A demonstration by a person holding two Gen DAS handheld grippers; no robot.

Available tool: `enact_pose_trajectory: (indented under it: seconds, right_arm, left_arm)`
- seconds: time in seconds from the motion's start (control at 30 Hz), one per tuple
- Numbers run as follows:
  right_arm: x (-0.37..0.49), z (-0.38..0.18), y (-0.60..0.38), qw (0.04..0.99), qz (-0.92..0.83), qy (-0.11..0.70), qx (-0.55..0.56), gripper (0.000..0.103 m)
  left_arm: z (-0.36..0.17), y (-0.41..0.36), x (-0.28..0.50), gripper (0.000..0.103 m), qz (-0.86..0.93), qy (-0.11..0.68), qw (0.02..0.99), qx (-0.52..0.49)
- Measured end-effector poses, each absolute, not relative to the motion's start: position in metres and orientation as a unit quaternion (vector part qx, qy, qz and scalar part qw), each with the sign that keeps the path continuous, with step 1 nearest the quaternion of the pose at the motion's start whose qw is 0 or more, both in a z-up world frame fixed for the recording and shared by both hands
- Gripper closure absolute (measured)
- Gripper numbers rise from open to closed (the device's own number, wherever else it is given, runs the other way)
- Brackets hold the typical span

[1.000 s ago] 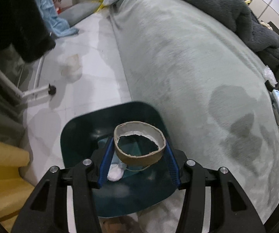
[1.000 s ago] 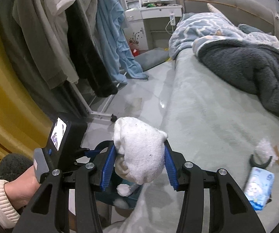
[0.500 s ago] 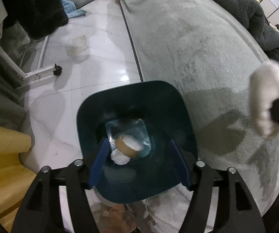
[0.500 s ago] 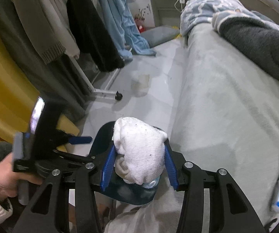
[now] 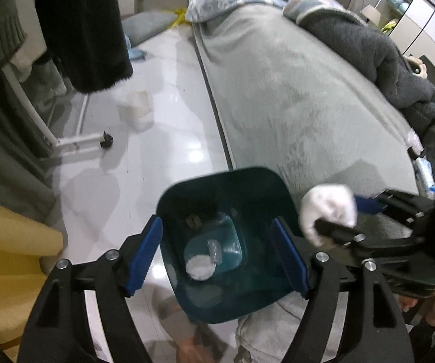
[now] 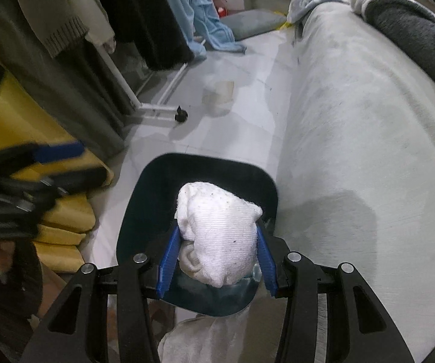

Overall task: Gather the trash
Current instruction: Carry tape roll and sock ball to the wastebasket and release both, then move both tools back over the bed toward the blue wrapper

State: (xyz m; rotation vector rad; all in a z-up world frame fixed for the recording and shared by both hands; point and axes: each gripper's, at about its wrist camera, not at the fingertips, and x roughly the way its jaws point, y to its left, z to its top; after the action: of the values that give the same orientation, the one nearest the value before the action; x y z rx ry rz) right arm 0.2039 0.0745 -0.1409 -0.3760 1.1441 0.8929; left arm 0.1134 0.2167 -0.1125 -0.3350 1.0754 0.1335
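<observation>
**Right gripper holding a sock over the bin mouth**

Right gripper (image 6: 215, 260), blue-padded and black-framed, clenched on a balled white knitted sock (image 6: 217, 236), its pads pressing the bundle from either side; the sock hangs directly above the open mouth of the dark teal, rounded-square plastic bin (image 6: 132, 220), which stands on the pale tiled floor just beside the grey-green plush bed cover (image 6: 353, 139); the bundle's long axis runs roughly along the fingers, pointing down into the bin. Left gripper (image 5: 217, 257) grasps nothing, its jaws opening and straddling the bin from above; seen between them, on the bin floor, lie a white crumpled wad (image 5: 199, 266) and a small clear wrapper. The right gripper is thus the nearer to the drop; judged next step: release straight down, since the target lies below, not aside.
</observation>
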Motion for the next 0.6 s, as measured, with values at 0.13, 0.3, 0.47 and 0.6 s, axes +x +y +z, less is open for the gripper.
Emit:
enact_pose_trajectory:
  seconds: [0.13,0.3,0.47,0.6]
  right_arm:
    - [0.202,-0.154,0.08,0.724,0.402,0.533,-0.176,0.055]
    - [0.2,-0.165,0.086,0.716,0.397,0.543,-0.184,0.054]
    - [0.194,-0.174,0.09,0.709,0.399,0.548,-0.194,0.049]
    - [0.191,-0.174,0.091,0.707,0.4,0.549,-0.197,0.041]
  left_arm:
    - [-0.097,0.22,0.11,0.026,0.058,0.479,0.863,-0.151]
    - [-0.081,0.228,0.102,0.028,0.054,0.442,0.881,-0.163]
    - [-0.06,0.231,0.092,0.029,0.061,0.395,0.904,-0.152]
    - [-0.048,0.232,0.085,0.029,0.058,0.365,0.917,-0.149]
